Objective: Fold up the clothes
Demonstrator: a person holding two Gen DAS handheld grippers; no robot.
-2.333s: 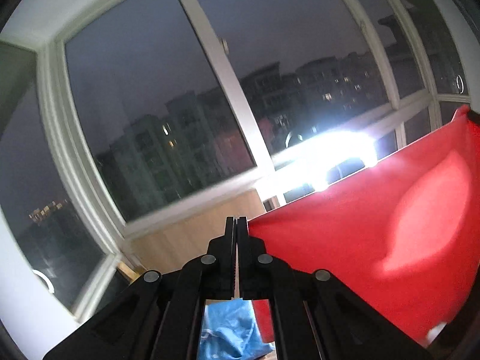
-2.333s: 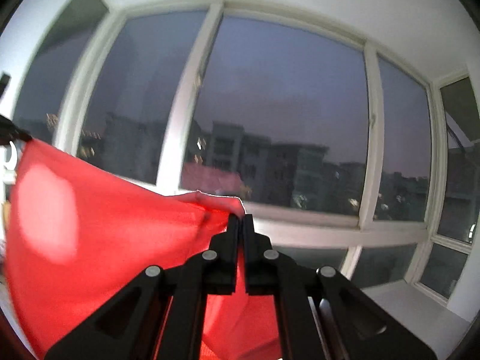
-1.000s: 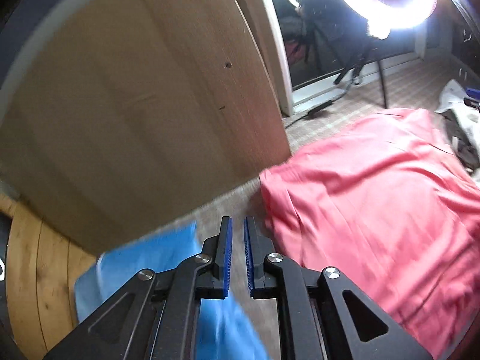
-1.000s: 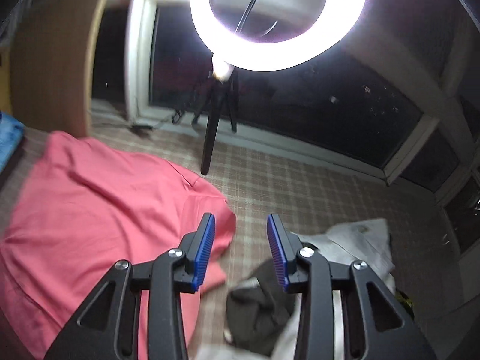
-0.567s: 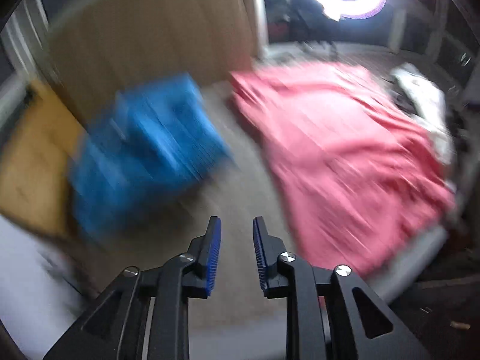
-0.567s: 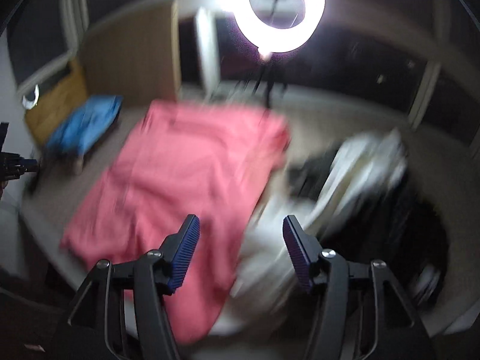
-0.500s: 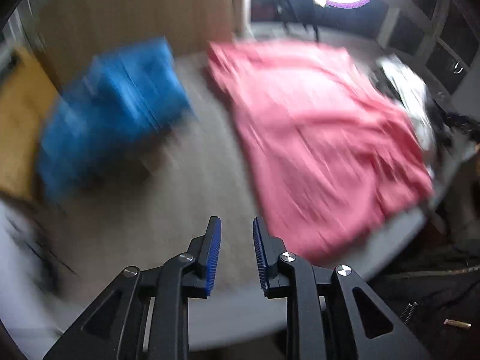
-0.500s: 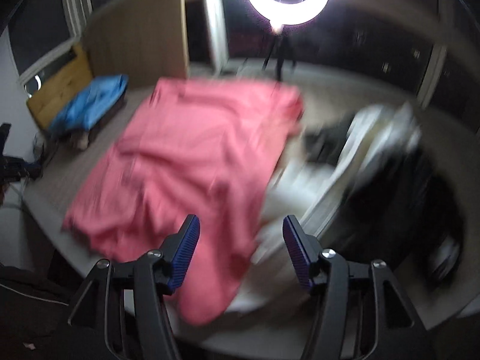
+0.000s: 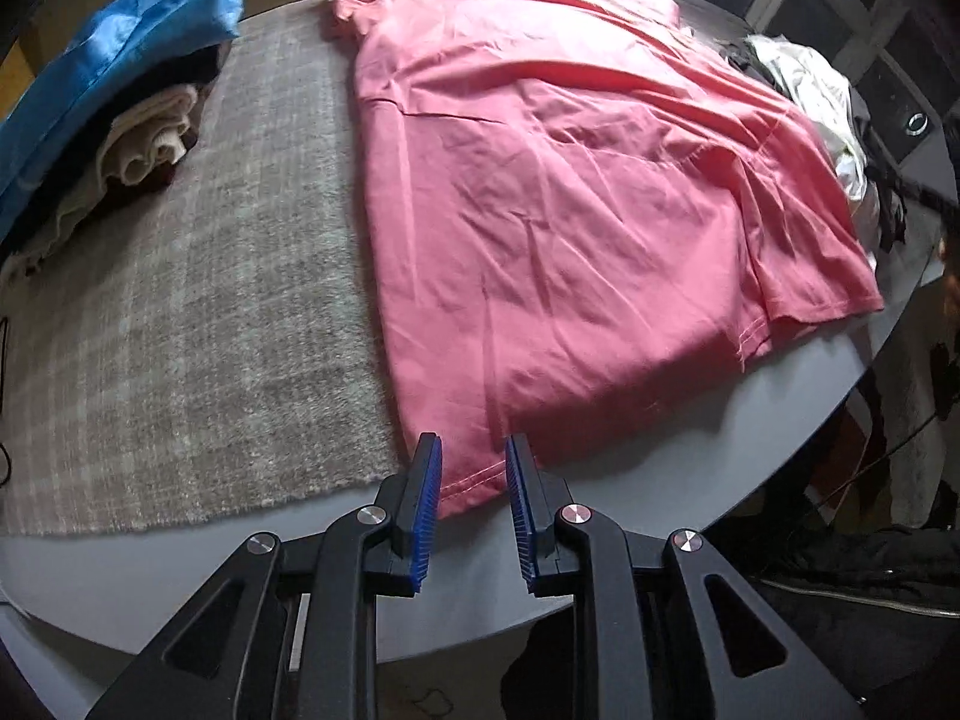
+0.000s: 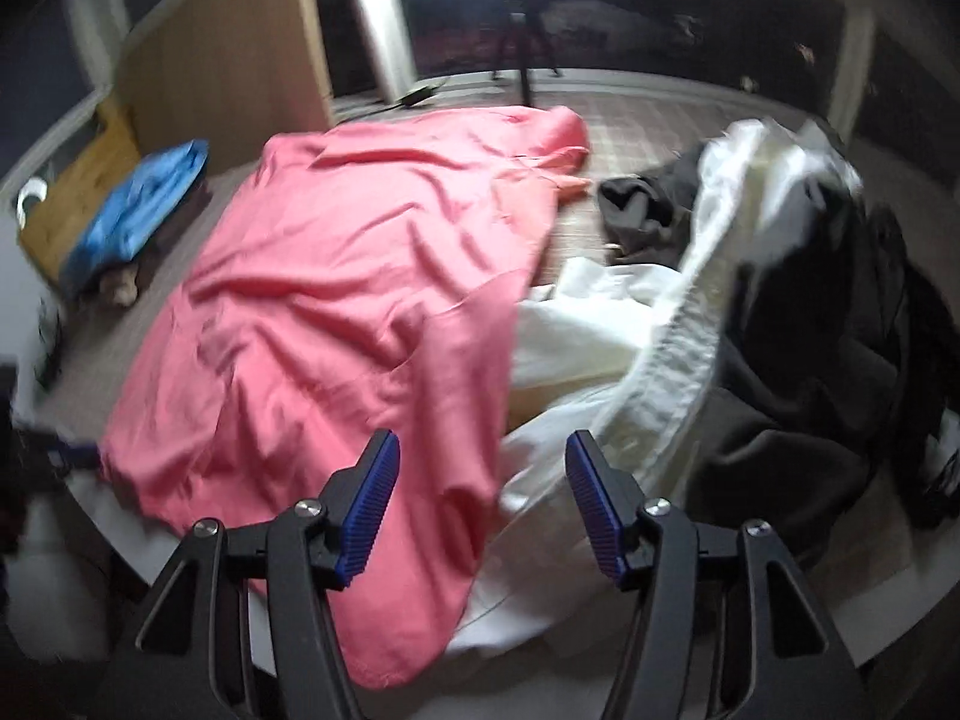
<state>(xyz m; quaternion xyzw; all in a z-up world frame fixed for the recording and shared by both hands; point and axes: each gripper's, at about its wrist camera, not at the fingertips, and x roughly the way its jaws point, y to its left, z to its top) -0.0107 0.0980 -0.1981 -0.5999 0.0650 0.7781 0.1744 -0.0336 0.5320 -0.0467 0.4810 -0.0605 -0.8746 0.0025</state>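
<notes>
On the grey table (image 9: 600,438), pink shirt (image 9: 570,180) spread flat, left gripper (image 9: 471,513) narrowly parted over its hem, right gripper (image 10: 480,504) wide, both empty.

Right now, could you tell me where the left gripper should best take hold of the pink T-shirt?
Probably the near hem corner of the pink T-shirt, coming in low from the table's front edge. That corner lies flat, overhanging the grey mat, directly between the open left gripper pads.
</notes>
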